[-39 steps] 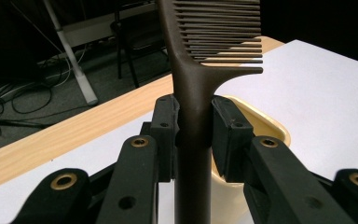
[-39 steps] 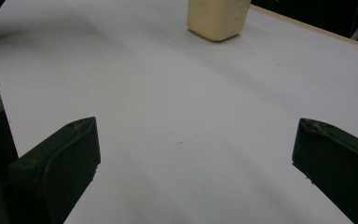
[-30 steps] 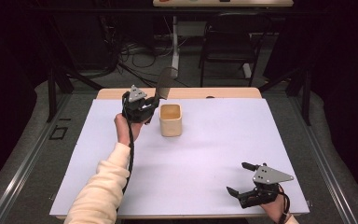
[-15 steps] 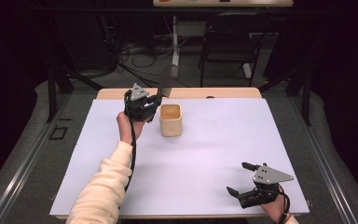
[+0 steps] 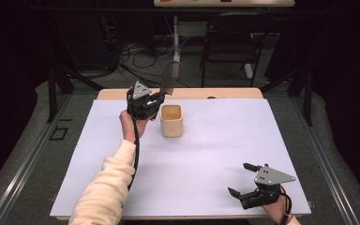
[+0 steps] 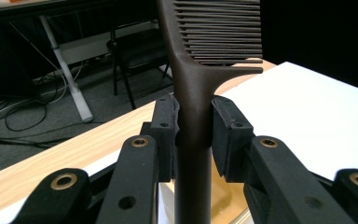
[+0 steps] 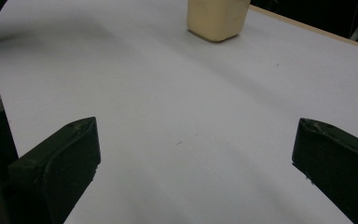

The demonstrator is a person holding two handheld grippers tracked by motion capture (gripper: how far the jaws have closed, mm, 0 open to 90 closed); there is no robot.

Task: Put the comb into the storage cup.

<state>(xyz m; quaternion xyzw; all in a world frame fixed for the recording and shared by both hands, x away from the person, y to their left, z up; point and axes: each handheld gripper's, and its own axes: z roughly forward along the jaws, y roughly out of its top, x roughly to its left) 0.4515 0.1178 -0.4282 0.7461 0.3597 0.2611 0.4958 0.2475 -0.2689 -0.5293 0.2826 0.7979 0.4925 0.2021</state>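
The left gripper (image 5: pixel 155 101) is edging nearer the cup (image 5: pixel 171 120), its jaws pinching the comb (image 6: pixel 200 84) upright for dropping in, while the right gripper (image 5: pixel 246 180) is waiting on the desk (image 5: pixel 215 154), jaws spread.

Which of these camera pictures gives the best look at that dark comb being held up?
The left gripper view: the comb fills the middle, its teeth sharp, its handle pinched in the left hand-held gripper. In the high view the comb is a small dark shape above the beige cup. The right gripper view faces the white table and cup.
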